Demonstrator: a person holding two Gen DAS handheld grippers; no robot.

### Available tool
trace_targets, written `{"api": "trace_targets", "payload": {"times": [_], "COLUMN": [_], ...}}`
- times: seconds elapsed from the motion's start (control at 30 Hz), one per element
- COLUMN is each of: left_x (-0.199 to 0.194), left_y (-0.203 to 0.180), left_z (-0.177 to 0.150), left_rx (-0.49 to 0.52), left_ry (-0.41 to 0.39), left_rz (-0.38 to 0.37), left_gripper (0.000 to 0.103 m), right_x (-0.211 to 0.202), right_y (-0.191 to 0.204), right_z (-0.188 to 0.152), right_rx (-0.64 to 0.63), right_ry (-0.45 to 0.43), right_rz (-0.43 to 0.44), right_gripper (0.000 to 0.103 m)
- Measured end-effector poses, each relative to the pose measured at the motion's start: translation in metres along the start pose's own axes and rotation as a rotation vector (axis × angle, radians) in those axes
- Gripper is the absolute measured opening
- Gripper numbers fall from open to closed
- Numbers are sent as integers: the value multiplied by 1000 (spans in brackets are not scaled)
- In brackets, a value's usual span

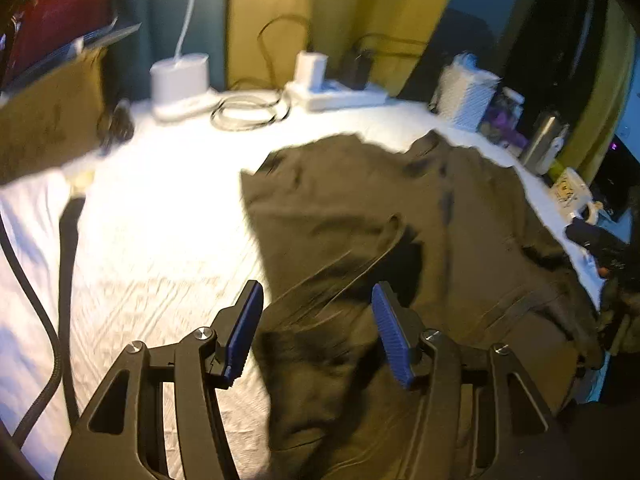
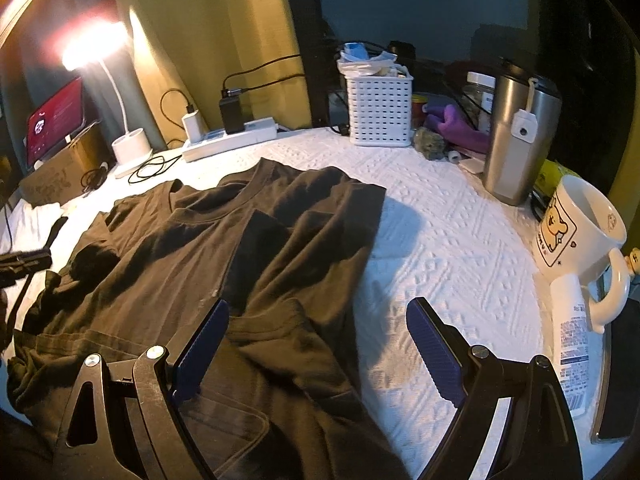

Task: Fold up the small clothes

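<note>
1. One dark T-shirt point(image 2: 224, 248) lies crumpled on the white textured table cover point(image 2: 448, 248), its collar toward the far side and its hem toward the near edge.
2. The left gripper point(image 1: 316, 320) hovers over the shirt's near left edge with its two blue pads spread apart; nothing is between them that they touch, as far as the blurred left wrist view shows.
3. The right gripper point(image 2: 318, 340) is also spread wide, its left pad over the shirt's near right part and its right pad over bare cover.
4. Open room: a broad bare strip of cover lies right of the shirt, and another bright bare patch lies left of it in the left wrist view.
5. Far edge, counted: one white power strip point(image 2: 230, 140) with two plugs, one white lamp base point(image 2: 130, 146), one white perforated basket point(image 2: 380, 110).
6. Right edge: one steel tumbler point(image 2: 516, 136), one white cartoon mug point(image 2: 580, 232), one white tube point(image 2: 570, 332) lying just beside the mug, one dark phone point(image 2: 618, 376).
7. Far left: one cardboard box point(image 2: 60, 168) and one red screen point(image 2: 54, 120), well apart from the shirt.
</note>
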State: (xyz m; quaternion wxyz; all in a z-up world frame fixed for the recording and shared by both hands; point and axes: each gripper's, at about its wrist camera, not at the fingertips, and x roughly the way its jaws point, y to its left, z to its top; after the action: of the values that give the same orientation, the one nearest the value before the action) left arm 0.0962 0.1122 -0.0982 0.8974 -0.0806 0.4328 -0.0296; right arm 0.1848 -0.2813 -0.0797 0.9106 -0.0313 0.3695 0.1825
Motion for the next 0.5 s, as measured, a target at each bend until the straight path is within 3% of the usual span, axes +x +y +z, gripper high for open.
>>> {"api": "trace_targets", "payload": {"times": [0.1, 0.23, 0.33, 0.5], "left_x": [7, 8, 2, 12], "left_y": [4, 12, 20, 32], "left_z": [-9, -15, -16, -20], "left_rx": [-17, -49, -82, -137], "left_ry": [22, 15, -10, 27], "left_rz": [-23, 15, 26, -42], "left_gripper": [56, 57, 69, 70], "right_x": [-3, -5, -6, -8], "right_y": [4, 5, 7, 7], "right_z": [1, 2, 2, 1], "right_rx": [-9, -7, -16, -16], "right_ry": [-2, 2, 2, 0], "right_rz": [-6, -9, -10, -6], "right_gripper": [91, 91, 91, 91]}}
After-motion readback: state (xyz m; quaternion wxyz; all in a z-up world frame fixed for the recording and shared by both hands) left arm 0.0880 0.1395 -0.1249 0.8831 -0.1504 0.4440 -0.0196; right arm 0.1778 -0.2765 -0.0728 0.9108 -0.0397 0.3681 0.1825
